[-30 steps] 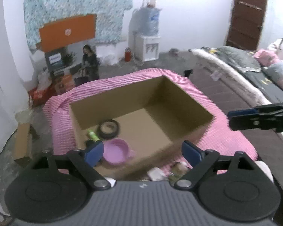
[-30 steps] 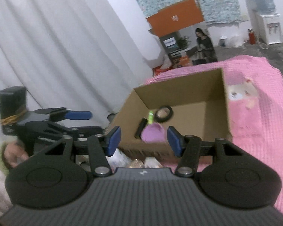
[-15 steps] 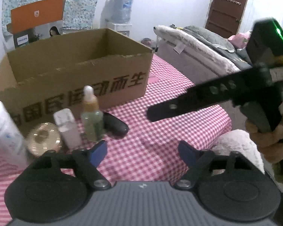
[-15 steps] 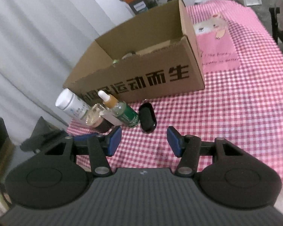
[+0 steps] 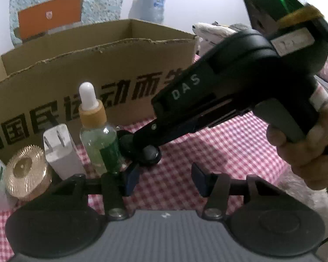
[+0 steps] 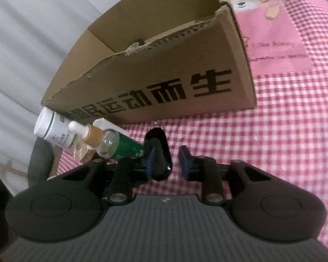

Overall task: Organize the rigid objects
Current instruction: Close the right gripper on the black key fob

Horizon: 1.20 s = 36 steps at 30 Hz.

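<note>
1. Dropper bottle [image 5: 99, 139] stands just ahead of our left tongs [image 5: 163, 180], beside their left finger.
2. We see the left tongs partly open, just closing, nothing between them.
3. Our right tongs [image 6: 165, 160] have just narrowed around a glossy black oval object [image 6: 158, 152]; contact is unclear.
4. Ahead of both tongs sits the cardboard box [image 6: 164, 76] on the checked table [image 6: 295, 120].

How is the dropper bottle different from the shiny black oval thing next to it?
The dropper bottle stands upright; the black oval thing lies flat. The dropper bottle is see-through with a green label and white tip; the black oval thing is solid and glossy. Both sit on the checked cloth before the cardboard box.
</note>
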Tool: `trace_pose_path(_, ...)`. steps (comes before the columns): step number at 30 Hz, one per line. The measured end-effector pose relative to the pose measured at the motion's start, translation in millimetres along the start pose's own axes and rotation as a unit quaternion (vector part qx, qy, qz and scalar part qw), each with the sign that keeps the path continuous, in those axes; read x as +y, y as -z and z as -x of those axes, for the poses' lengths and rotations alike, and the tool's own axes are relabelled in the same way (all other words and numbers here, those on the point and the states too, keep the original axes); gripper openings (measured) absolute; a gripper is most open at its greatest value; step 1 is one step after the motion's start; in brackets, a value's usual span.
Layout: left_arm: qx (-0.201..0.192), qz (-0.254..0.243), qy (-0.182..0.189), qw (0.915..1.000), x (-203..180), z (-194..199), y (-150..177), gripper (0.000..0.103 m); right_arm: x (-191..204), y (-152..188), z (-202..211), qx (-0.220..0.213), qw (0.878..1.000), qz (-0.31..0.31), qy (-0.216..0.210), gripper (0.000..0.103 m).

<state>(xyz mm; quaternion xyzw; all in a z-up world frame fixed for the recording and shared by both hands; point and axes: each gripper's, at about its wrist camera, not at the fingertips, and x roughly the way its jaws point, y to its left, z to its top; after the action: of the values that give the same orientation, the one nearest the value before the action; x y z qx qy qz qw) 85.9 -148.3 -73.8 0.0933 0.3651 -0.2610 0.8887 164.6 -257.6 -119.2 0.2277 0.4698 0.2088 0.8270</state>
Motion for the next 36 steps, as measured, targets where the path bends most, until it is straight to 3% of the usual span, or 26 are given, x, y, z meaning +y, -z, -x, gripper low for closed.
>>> trace_pose_path(8,-0.004,0.004,-0.017,0.9998,-3,-6,-1,0.055,3,2,-7,0.011,1.0,0.0,-0.01,0.016)
trace_pose_path(16,0.009,-0.017,0.024,0.9995,-16,8,7,0.055,-5,27,13,0.003,0.999,-0.031,-0.018,0.015)
trace_pose_path(24,0.025,-0.035,0.053,0.9977,-29,35,34,0.055,-8,74,35,-0.003,0.997,-0.075,-0.029,0.015)
trace_pose_path(32,0.039,-0.022,0.051,0.9977,-16,32,23,0.058,-9,80,50,-0.022,0.997,-0.078,-0.016,0.028)
trace_pose_path(36,0.041,-0.008,0.06,0.9973,-11,24,15,0.057,-18,73,53,-0.03,0.996,-0.08,-0.013,0.028)
